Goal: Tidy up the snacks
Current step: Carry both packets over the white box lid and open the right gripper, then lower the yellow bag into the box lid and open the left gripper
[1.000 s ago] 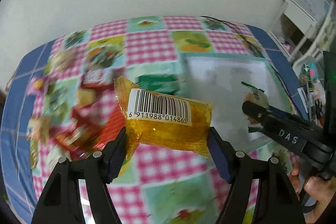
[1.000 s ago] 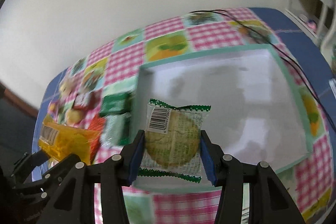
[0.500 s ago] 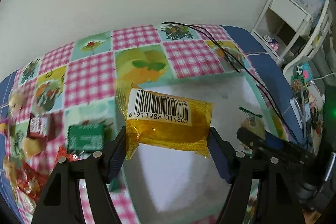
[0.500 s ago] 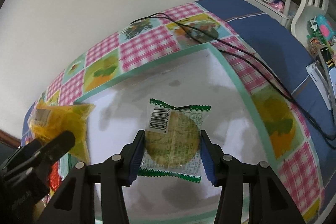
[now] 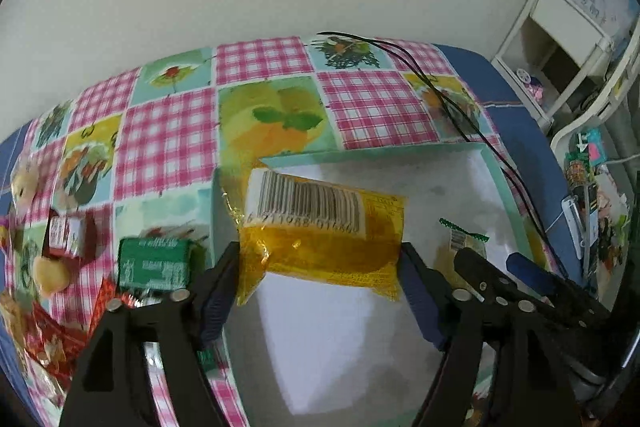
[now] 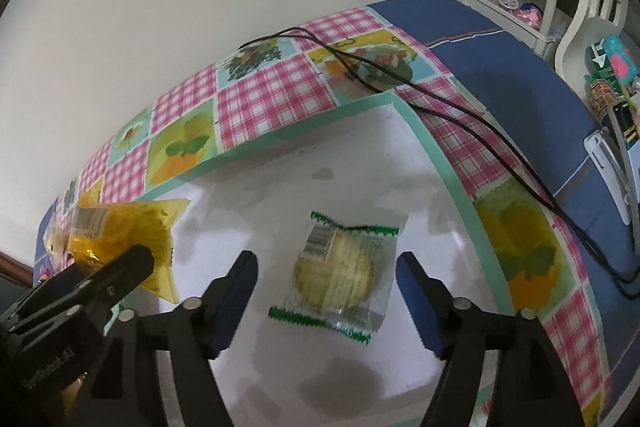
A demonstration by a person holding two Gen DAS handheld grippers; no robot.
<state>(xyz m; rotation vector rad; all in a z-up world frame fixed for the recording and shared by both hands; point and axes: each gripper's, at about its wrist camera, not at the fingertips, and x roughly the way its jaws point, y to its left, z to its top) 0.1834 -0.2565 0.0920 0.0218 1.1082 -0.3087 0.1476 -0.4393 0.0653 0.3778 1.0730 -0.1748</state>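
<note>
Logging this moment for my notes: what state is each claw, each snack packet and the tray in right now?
Left claw: shut on the yellow packet, held above the tray.
Yellow packet: gripped at both ends, barcode up.
Right claw: open, its fingers clear of the cookie packet.
Cookie packet: sealed, between the open fingers over the tray's white floor.
Tray: open-topped.
Green packet: on the tablecloth outside the tray.

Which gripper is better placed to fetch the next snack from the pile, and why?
Right. The right gripper is open, its cookie packet released in the tray; the left gripper holds the yellow packet.
</note>
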